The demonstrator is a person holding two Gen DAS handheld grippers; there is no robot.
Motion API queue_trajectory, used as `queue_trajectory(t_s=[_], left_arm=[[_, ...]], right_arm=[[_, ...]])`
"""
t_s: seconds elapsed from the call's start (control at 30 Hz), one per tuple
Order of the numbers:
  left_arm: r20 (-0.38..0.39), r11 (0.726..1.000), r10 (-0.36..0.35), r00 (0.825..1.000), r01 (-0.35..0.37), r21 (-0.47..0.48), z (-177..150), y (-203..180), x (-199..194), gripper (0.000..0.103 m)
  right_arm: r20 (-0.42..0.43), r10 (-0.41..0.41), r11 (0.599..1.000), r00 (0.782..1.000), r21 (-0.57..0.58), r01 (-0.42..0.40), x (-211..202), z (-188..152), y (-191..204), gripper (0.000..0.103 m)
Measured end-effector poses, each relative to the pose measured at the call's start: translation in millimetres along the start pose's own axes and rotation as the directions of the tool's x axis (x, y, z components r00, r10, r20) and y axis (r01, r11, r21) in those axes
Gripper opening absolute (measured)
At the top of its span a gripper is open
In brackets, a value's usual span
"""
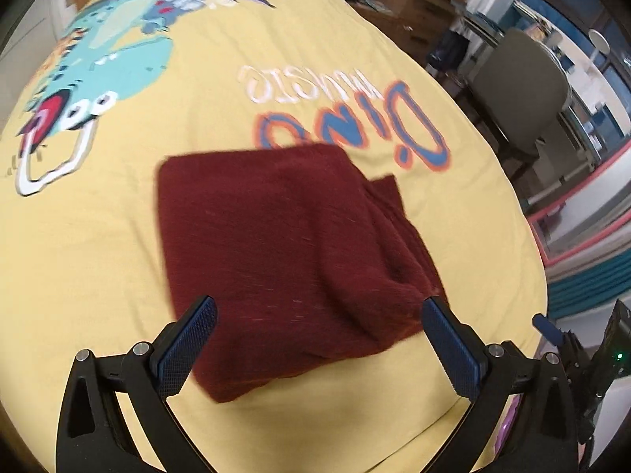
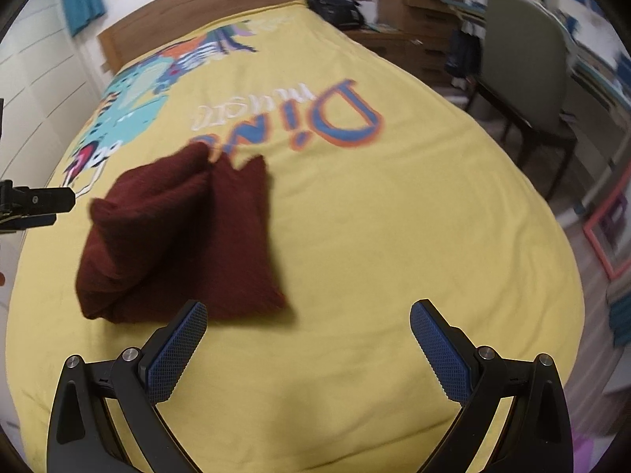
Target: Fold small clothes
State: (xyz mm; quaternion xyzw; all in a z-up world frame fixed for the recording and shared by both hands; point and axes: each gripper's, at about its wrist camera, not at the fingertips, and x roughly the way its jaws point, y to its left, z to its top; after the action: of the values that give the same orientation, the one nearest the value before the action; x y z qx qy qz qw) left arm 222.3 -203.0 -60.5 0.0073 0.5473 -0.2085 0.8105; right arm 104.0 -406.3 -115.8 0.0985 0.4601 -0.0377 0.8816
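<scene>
A folded maroon garment (image 1: 284, 252) is lying on the yellow bedspread (image 1: 118, 260), just in front of its "Dino" lettering (image 1: 355, 130). The left gripper (image 1: 319, 311) is hovering above it, fingers spread wide and gripping nothing. The right gripper (image 2: 307, 315) is also standing wide and empty beside the garment, whose folds are looking loose, though blur is making that uncertain
</scene>
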Motion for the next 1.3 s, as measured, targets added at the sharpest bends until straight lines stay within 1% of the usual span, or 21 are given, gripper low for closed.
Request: queue_trajectory(t_s=[0.1,0.2,0.27,0.3,0.37,0.4,0.43,0.5,0.6,0.7,0.77,0.83,0.9,0.93,1.0,1.07,1.13,1.2,1.3], left_arm=[[0.007,1.0,0.029,1.0,-0.029,-0.005,-1.9,16.2,-11.5,0.102],[-0.001,0.997,0.061,0.998,-0.061,-0.039,-10.4,39.3,-17.2,0.102],[0.009,0.994,0.096,0.995,-0.095,-0.048,-18.7,53.0,-21.3,0.102],[0.01,0.993,0.106,0.994,-0.105,-0.054,-23.9,59.8,-23.1,0.102],[0.004,0.992,0.098,0.995,-0.097,-0.08,-34.5,72.7,-26.5,0.102],[0.0,0.992,0.083,0.997,-0.083,-0.099,-39.5,79.5,-27.1,0.102],[-0.002,0.99,0.073,0.997,-0.072,-0.12,-44.6,86.0,-27.7,0.102],[-0.001,0.987,0.069,0.998,-0.068,-0.145,-51.9,95.3,-30.5,0.102],[-0.007,0.985,0.069,0.998,-0.07,-0.161,-58.7,104.9,-32.7,0.102],[-0.008,0.985,0.09,0.996,-0.09,-0.147,-61.4,109.0,-35.8,0.102],[-0.006,0.986,0.088,0.996,-0.088,-0.144,-63.4,112.2,-35.7,0.102],[-0.009,0.986,0.077,0.997,-0.077,-0.146,-65.1,113.9,-34.5,0.102],[-0.014,0.986,0.074,0.997,-0.076,-0.147,-66.2,115.3,-31.1,0.102],[-0.018,0.986,0.071,0.997,-0.073,-0.148,-66.8,115.7,-29.7,0.102],[-0.023,0.987,0.057,0.998,-0.06,-0.146,-67.2,116.7,-27.4,0.102],[-0.025,0.989,0.031,0.999,-0.035,-0.142,-66.4,115.4,-26.5,0.102],[-0.024,0.99,0.041,0.999,-0.043,-0.136,-64.5,112.8,-25.5,0.102],[-0.023,0.99,0.037,0.999,-0.04,-0.134,-63.5,109.6,-23.5,0.102],[-0.022,0.992,0.037,0.999,-0.039,-0.122,-62.7,103.6,-21.9,0.102]], right_arm=[[-0.003,0.026,0.998,1.0,-0.058,-0.026,-0.5,20.9,23.7,0.103],[-0.03,0.082,0.991,0.996,-0.106,-0.085,3.4,48.2,50.5,0.103],[-0.044,0.11,0.984,0.993,-0.137,-0.115,8.3,69.3,70.6,0.103],[-0.063,0.115,0.98,0.991,-0.154,-0.123,13.0,80.2,81.5,0.102],[-0.104,0.13,0.973,0.986,-0.178,-0.147,23.2,96.3,99.3,0.1],[-0.138,0.149,0.967,0.979,-0.187,-0.173,32.0,105.7,110.8,0.094],[-0.17,0.163,0.963,0.972,-0.185,-0.194,41.2,112.0,119.5,0.084],[-0.227,0.174,0.961,0.958,-0.175,-0.215,58.1,119.3,132.1,0.07],[-0.312,0.174,0.958,0.934,-0.165,-0.233,87.6,120.2,149.3,0.069],[-0.391,0.147,0.964,0.909,-0.147,-0.22,116.1,111.4,153.8,0.067],[-0.434,0.162,0.965,0.886,-0.118,-0.235,130.9,99.9,149.3,0.06],[-0.457,0.17,0.967,0.873,-0.094,-0.237,138.5,91.9,142.9,0.041],[-0.447,0.179,0.968,0.877,-0.08,-0.238,139.1,87.2,134.0,0.03],[-0.427,0.209,0.964,0.88,-0.063,-0.259,135.3,86.4,126.3,0.027],[-0.4,0.247,0.957,0.883,-0.042,-0.287,126.1,86.8,114.3,0.023],[-0.361,0.266,0.954,0.894,-0.031,-0.297,111.6,89.6,98.8,0.022],[-0.328,0.259,0.957,0.908,-0.042,-0.288,97.5,92.1,85.5,0.02],[-0.315,0.243,0.96,0.918,-0.058,-0.274,88.3,92.9,76.1,0.02],[-0.313,0.205,0.969,0.927,-0.071,-0.238,83.1,83.7,57.8,0.02]])
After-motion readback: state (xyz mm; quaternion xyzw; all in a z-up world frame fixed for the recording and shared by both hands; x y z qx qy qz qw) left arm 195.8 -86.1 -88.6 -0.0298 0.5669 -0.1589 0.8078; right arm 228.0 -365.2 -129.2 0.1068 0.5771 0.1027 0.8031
